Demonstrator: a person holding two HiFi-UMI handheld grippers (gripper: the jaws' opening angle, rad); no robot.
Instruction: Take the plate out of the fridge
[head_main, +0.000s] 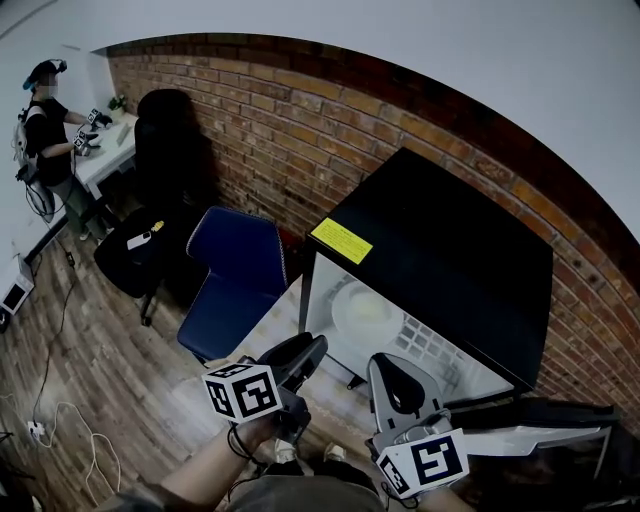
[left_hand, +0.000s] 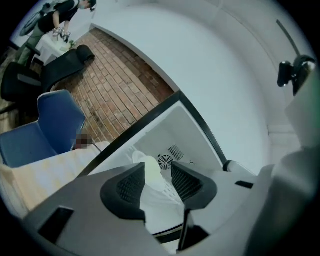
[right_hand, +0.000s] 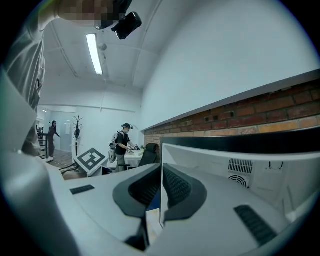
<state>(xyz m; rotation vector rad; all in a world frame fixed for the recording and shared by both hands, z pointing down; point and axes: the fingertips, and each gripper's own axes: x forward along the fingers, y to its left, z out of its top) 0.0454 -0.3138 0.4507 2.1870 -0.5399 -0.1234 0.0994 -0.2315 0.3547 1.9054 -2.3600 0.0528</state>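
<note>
A black mini fridge (head_main: 450, 240) stands against the brick wall with its door (head_main: 530, 435) swung open to the right. On the shelf of its white inside lies a pale round plate (head_main: 365, 310). My left gripper (head_main: 312, 352) hovers in front of the opening with its jaws open and nothing between them. In the left gripper view the plate (left_hand: 149, 169) shows through the gap of that gripper (left_hand: 159, 171), below a small round fan (left_hand: 165, 161). My right gripper (head_main: 385, 370) is just beside it, lower in front of the fridge. In the right gripper view its jaws (right_hand: 161, 172) stand almost together, holding nothing.
A blue chair (head_main: 235, 275) stands left of the fridge, with a black chair (head_main: 165, 140) behind it. Far left, a person (head_main: 45, 120) works at a white desk. Cables (head_main: 60, 420) lie on the wooden floor. The brick wall (head_main: 300, 130) runs behind everything.
</note>
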